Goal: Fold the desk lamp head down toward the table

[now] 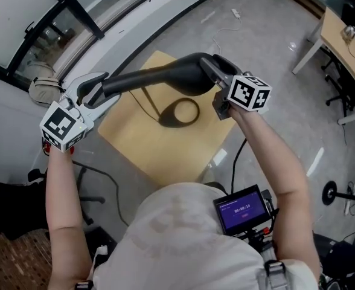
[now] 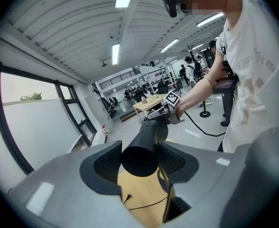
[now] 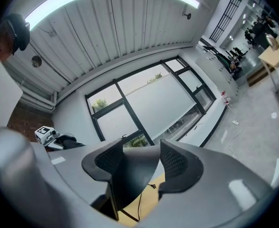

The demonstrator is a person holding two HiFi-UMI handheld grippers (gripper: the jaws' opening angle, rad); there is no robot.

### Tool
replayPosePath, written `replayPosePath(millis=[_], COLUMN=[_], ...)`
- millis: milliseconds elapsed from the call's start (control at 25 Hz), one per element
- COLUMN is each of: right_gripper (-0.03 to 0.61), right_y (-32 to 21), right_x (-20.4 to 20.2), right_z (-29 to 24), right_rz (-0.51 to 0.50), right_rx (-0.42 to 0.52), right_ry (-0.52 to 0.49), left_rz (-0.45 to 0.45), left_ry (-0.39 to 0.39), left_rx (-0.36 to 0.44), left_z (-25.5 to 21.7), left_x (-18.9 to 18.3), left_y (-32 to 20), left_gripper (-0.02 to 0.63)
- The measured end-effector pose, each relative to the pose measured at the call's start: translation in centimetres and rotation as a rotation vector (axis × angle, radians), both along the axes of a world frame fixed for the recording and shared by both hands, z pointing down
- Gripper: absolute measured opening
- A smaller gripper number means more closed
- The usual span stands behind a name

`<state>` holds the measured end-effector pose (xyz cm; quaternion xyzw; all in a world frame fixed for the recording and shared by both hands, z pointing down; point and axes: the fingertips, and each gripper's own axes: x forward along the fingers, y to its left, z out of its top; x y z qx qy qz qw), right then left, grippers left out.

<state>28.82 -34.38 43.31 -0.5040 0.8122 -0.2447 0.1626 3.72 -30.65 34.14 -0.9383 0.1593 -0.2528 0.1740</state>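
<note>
Left fingers (image 2: 104,164) and right fingers (image 3: 176,164) clamp the lamp (image 1: 153,77) (opposite ends).

Desk lamp (image 1: 159,77): one. Grippers: two, left gripper (image 1: 95,91) and right gripper (image 1: 218,72) (a marker cube (image 1: 249,93) rides each, so two cubes). Wooden table (image 1: 183,156): one. Small screen (image 1: 243,209): one.

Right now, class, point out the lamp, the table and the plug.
lamp (image 1: 147,78): head view, middle of its black arm.
table (image 1: 135,144): head view, bare wood of the top.
plug (image 2: 127,197): left gripper view, the plug's body, lying on the table.
</note>
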Motion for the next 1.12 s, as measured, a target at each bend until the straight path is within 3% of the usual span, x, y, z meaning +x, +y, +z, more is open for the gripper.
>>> replayPosePath(millis=[600, 1120], right_gripper=[0.256, 0.258], right_y=[-0.8, -0.8], right_x=[-0.7, -2.7], right_z=[3.7, 6.7], right_rz=[-0.069, -0.137], right_rx=[-0.02, -0.057], right_ry=[-0.15, -0.237], left_rz=[0.025, 0.026], left_ry=[-0.077, -0.094], left_rx=[0.037, 0.053], left_z=[-1.3, -2.3], left_x=[1.9, 2.8], left_y=[-0.1, 0.1], left_gripper=[0.236, 0.247])
